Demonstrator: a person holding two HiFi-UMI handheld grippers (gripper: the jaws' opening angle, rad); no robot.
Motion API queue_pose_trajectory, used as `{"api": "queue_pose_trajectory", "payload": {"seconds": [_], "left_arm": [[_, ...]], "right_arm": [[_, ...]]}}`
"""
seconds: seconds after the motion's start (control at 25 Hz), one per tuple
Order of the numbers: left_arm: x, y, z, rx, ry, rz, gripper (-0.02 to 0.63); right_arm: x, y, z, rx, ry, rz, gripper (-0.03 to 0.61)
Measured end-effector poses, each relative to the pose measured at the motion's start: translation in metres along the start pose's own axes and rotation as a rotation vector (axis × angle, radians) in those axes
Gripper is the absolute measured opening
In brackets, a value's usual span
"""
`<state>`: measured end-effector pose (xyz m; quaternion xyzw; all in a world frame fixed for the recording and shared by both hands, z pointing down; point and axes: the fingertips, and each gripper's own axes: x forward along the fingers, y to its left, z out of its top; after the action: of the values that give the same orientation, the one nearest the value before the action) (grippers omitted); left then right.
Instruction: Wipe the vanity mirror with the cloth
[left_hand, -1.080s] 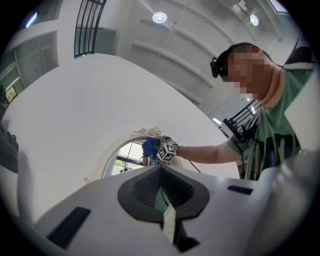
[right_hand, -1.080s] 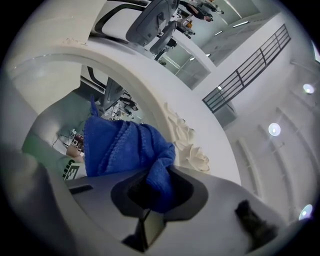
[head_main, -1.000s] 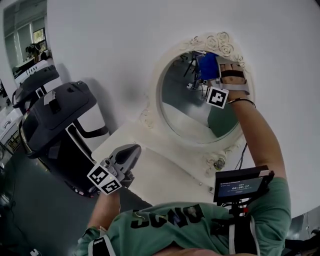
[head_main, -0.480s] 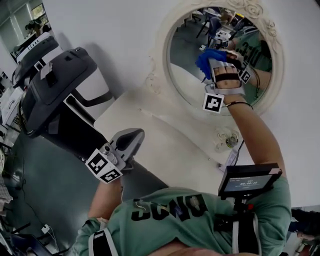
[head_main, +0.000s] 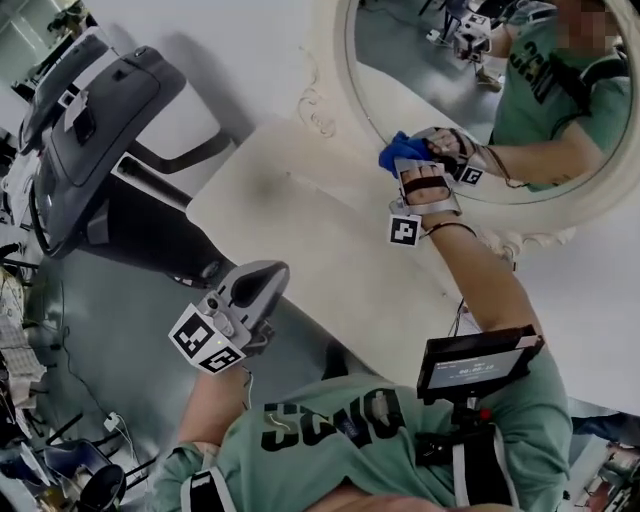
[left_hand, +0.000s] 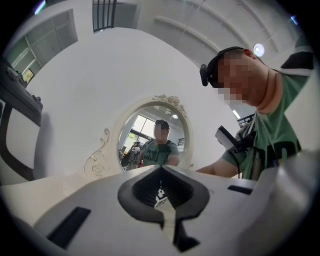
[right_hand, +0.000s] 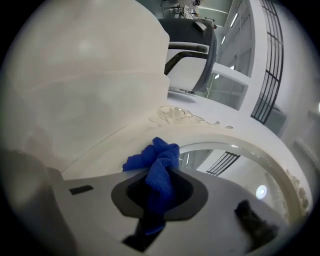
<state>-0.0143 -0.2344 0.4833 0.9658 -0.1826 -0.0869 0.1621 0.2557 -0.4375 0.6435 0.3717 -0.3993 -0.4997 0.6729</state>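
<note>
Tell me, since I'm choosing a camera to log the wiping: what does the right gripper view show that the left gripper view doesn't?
Only the right gripper view shows the blue cloth, pinched in the right gripper, close against the vanity mirror at its lower edge, with a dark machine behind. Only the left gripper view shows the whole oval of the mirror from a distance, the person beside it, and the left gripper, jaws together on nothing. Both show the vanity mirror and the white wall.
</note>
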Motion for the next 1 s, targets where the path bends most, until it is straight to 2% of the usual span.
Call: {"api": "queue_pose_trajectory", "payload": {"seconds": [0.12, 0.24, 0.36, 0.44, 0.48, 0.52, 0.68, 0.84, 1.0], "left_arm": [[-0.007, 0.010, -0.016, -0.025, 0.019, 0.020, 0.011], [-0.009, 0.008, -0.020, -0.034, 0.012, 0.014, 0.011], [-0.007, -0.008, -0.006, -0.013, -0.007, -0.019, 0.011], [-0.010, -0.022, 0.010, 0.005, -0.025, -0.033, 0.011], [-0.012, -0.028, 0.020, 0.015, -0.037, -0.039, 0.011], [-0.015, -0.033, 0.031, 0.028, -0.051, -0.045, 0.011], [-0.022, -0.049, 0.073, 0.087, -0.120, -0.076, 0.011], [-0.027, -0.063, 0.108, 0.140, -0.193, -0.112, 0.011], [-0.033, -0.072, 0.127, 0.168, -0.229, -0.136, 0.010]], "right_arm": [[0.005, 0.003, 0.006, 0.066, -0.002, -0.001, 0.043], [0.006, 0.009, 0.014, 0.110, -0.038, 0.051, 0.043], [-0.003, 0.002, 0.030, 0.242, -0.147, 0.127, 0.044], [-0.018, -0.015, 0.029, 0.247, -0.190, 0.150, 0.046], [-0.025, -0.033, 0.017, 0.220, -0.177, 0.135, 0.046], [-0.032, -0.059, -0.003, 0.177, -0.142, 0.088, 0.046], [-0.061, -0.205, -0.108, 0.003, 0.053, -0.196, 0.046], [-0.113, -0.342, -0.191, 0.000, 0.182, -0.425, 0.046], [-0.155, -0.433, -0.234, 0.003, 0.262, -0.561, 0.046]]}}
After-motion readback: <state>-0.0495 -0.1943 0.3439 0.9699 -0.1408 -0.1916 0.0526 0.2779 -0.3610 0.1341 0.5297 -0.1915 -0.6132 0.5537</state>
